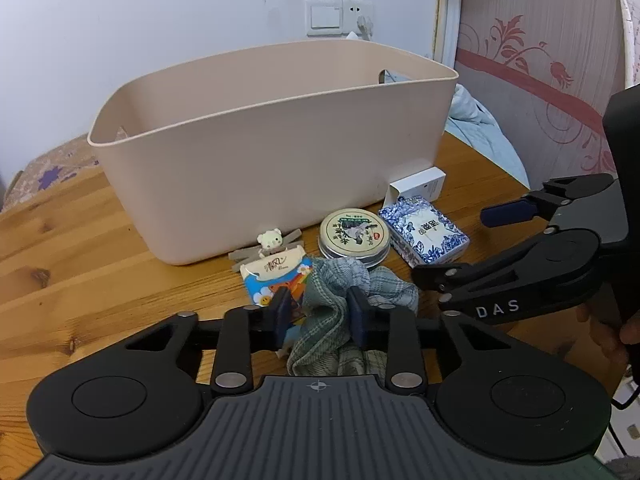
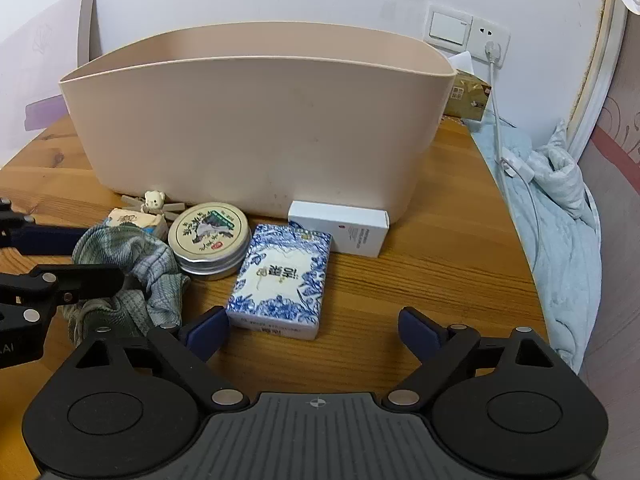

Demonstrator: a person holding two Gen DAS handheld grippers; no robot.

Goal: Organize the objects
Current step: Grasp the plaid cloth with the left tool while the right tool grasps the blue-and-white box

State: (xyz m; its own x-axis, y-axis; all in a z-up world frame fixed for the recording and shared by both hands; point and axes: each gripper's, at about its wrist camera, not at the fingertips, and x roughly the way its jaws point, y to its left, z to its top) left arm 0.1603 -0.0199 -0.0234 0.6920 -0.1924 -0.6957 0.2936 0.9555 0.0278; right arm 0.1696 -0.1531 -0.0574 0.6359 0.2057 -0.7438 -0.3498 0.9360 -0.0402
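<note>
White wall with a switch plate point(image 1: 324, 16) backs the wooden table point(image 1: 80, 248) we work at, a pale blue quilt point(image 2: 560, 216) bunched along its right edge. Largest on the table is the beige plastic bin point(image 1: 256, 148), standing upright near the wall, its front face toward us; we cannot see what lies inside. Our left gripper point(image 1: 318, 316) sits low over the table in front of the bin, its jaws clenched on a crumpled green-and-grey checked cloth point(image 1: 344, 304) that spills out between and beyond the blue pads. Our right gripper point(image 2: 312, 330) hovers to the right of the cloth with its jaws spread wide and nothing between them, just short of a blue-and-white floral box point(image 2: 282, 276) lying flat on the table. Behind that box a small white carton point(image 2: 340, 230) rests close against the bin wall. Left of the floral box, a round metal tin point(image 2: 210, 242) with a printed lid sits just beside the cloth. A colourful tissue packet point(image 1: 276, 276) lies partly under the cloth and the left jaws. Smallest, a white bear figure point(image 1: 273, 241) on grey sticks stands at the foot of the bin, behind the packet
</note>
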